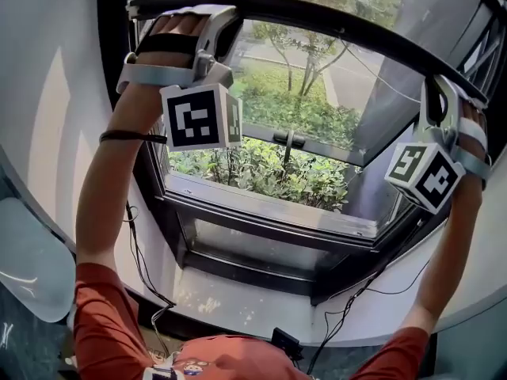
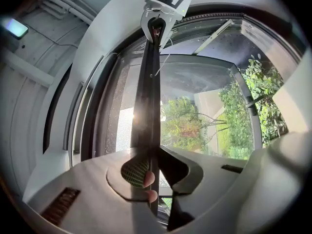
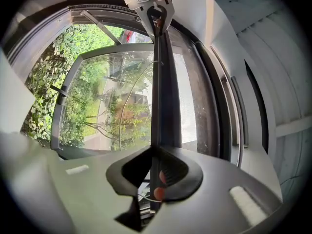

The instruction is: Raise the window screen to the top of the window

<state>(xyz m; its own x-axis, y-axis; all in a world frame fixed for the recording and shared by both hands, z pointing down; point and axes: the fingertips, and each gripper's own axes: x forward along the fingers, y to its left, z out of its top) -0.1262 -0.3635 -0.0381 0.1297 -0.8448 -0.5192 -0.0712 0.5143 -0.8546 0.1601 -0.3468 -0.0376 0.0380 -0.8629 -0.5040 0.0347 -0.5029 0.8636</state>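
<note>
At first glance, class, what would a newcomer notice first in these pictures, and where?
The dark screen bar arcing across the top of the head view, clamped near its ends by the left hand-held gripper and right hand-held gripper. Below it, sunlit green shrubs show through the window.

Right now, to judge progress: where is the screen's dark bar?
Head view: the dark bar arcs across the top, high above the sill, with left gripper and right gripper shut on its ends.
</note>
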